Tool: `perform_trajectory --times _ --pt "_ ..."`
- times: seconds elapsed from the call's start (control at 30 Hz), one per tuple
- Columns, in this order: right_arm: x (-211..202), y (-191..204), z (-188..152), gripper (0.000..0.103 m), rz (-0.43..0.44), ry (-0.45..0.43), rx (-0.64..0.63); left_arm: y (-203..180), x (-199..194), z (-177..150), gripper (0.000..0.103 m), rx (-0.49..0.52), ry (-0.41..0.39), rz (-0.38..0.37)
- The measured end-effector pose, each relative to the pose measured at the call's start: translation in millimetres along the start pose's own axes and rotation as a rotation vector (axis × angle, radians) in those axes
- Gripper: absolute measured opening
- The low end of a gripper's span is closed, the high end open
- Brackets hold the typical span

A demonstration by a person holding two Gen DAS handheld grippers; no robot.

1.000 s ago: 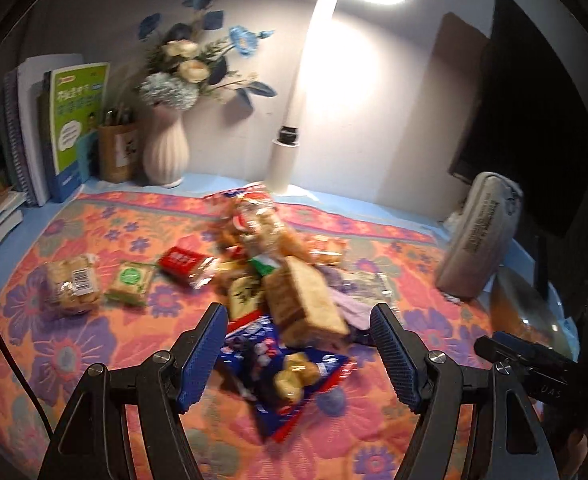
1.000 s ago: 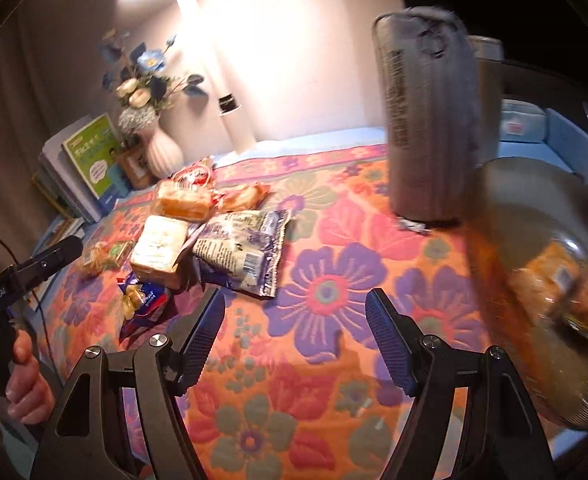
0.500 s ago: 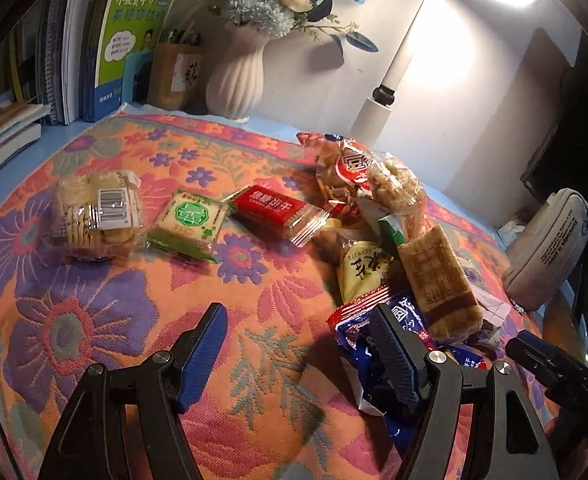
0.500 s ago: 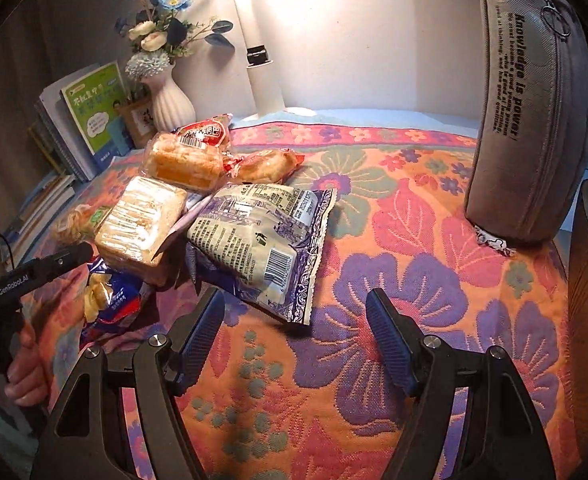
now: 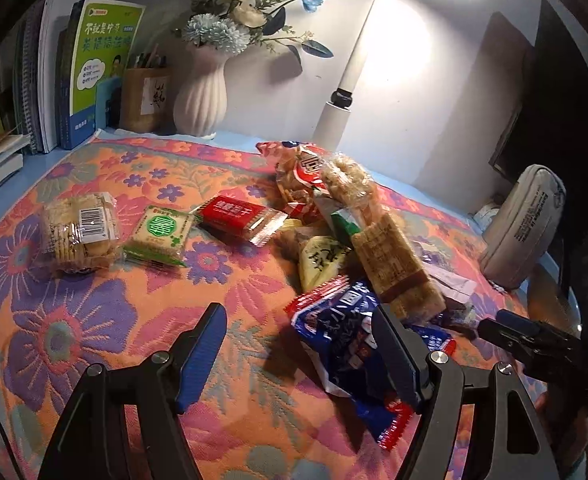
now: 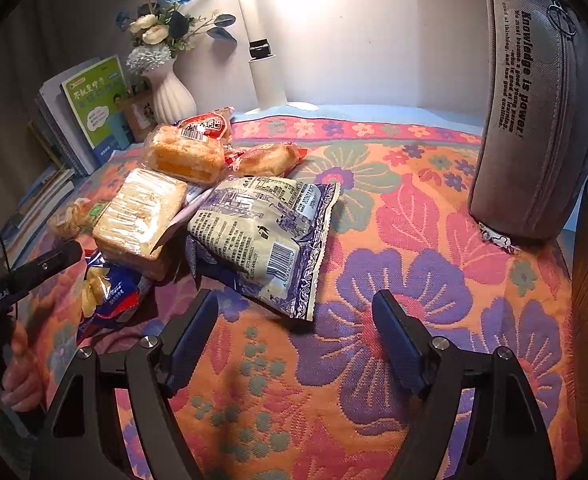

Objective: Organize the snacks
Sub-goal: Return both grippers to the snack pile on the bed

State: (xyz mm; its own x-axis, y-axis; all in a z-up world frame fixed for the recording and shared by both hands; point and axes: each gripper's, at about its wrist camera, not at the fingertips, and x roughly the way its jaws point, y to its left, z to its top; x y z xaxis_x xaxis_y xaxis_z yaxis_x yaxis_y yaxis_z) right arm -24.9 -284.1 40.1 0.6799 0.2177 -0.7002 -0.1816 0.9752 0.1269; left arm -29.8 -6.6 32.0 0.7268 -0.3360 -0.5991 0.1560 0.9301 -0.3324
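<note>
A heap of snack packs lies mid-cloth: a blue bag point(image 5: 340, 338), a tan cake bar point(image 5: 394, 264), a red-and-clear bag point(image 5: 306, 176). Apart to the left lie a red pack point(image 5: 236, 214), a green pack point(image 5: 160, 234) and a clear cracker pack point(image 5: 78, 236). My left gripper point(image 5: 302, 354) is open and empty; its right finger touches the blue bag. My right gripper point(image 6: 296, 332) is open and empty, just in front of a blue-and-white bag point(image 6: 262, 236). A sandwich pack point(image 6: 142, 220) and an orange cake pack point(image 6: 184, 156) lie behind it.
A floral cloth point(image 5: 94, 340) covers the desk. At the back stand books point(image 5: 94, 72), a pen holder point(image 5: 144, 100), a white vase point(image 5: 202, 96) and a lamp post point(image 5: 344, 92). A grey pencil case point(image 6: 542, 108) stands at the right, a dark monitor point(image 5: 554, 100) behind it.
The left gripper swung left, then edged back toward the heap until its right finger met the blue bag. The right gripper turned left to face the blue-and-white bag. Both stayed open.
</note>
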Motion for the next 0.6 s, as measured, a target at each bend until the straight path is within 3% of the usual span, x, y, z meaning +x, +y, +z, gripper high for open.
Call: perform_trajectory --times 0.1,0.33,0.6 --pt "0 1 0 0.079 -0.006 0.000 -0.004 -13 -4 -5 0.081 0.006 0.016 -0.068" --pt "1 0 1 0.080 -0.001 0.000 0.002 -52 11 -16 0.081 0.157 0.081 -0.005" --pt "0 -1 0 0.080 0.009 0.003 0.006 -48 18 -17 0.087 0.186 0.123 0.078"
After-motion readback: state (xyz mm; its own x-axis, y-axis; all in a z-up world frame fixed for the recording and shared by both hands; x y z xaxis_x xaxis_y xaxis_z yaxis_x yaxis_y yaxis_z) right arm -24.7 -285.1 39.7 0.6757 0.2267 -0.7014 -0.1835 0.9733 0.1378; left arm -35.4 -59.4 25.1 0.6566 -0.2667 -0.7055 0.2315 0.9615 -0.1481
